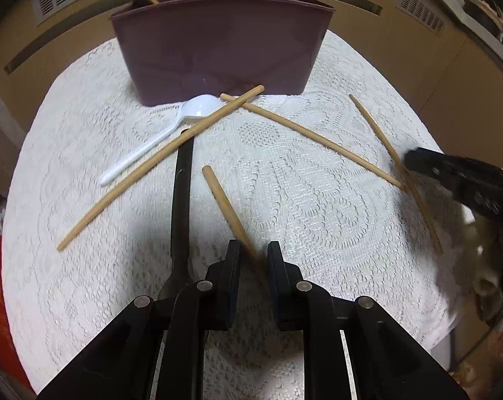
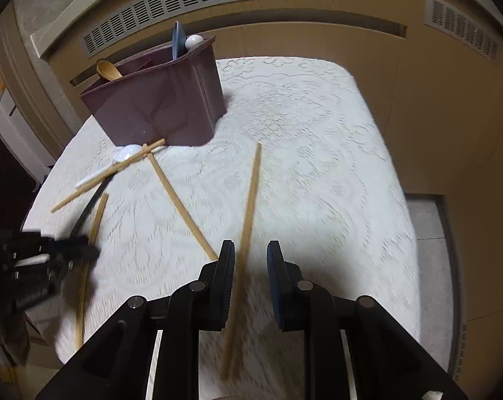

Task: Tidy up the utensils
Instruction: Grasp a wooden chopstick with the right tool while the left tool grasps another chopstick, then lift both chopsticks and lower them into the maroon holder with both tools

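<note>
Over a white lace tablecloth (image 1: 318,200), the left gripper (image 1: 254,260) and right gripper (image 2: 250,260) each straddle a slim wooden chopstick (image 1: 229,210) (image 2: 248,206), jaws narrowed but not visibly pinching. Next, probably: clamp, lift, drop into the glossy plum plastic caddy (image 1: 218,46).

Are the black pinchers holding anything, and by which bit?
Nothing looks gripped. The left gripper straddles one chopstick, the right gripper another chopstick; gaps show beside both.
</note>
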`<action>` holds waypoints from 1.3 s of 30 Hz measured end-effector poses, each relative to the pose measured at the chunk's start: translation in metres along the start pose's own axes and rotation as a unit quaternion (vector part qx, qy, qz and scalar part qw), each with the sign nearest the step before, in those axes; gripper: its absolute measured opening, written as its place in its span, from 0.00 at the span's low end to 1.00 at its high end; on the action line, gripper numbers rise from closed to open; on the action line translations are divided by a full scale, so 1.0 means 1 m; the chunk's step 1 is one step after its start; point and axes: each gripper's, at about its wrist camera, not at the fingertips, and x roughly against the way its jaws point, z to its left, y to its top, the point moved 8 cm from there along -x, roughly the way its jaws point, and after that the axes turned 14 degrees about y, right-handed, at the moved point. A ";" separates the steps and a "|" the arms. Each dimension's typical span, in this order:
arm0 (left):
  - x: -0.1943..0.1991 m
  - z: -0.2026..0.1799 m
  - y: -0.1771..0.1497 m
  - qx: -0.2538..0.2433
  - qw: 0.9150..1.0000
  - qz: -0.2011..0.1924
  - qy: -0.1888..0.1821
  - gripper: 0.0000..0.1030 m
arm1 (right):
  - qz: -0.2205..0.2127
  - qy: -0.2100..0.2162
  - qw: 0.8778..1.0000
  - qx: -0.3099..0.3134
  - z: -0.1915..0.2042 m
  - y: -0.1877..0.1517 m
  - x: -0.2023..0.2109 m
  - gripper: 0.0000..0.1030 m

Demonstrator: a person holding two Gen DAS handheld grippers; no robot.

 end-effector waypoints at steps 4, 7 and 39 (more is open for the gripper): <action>0.004 0.009 -0.005 0.031 0.999 0.009 -0.017 0.17 | 0.019 -0.038 0.999 0.008 -0.005 0.020 -0.027 0.19; 0.006 0.018 -0.006 0.057 0.998 0.024 -0.029 0.18 | 0.032 -0.066 0.997 0.029 -0.004 0.029 -0.041 0.19; 0.098 0.003 0.012 0.086 0.985 -0.135 -0.062 0.06 | -0.050 0.038 0.997 0.042 0.062 0.004 0.075 0.06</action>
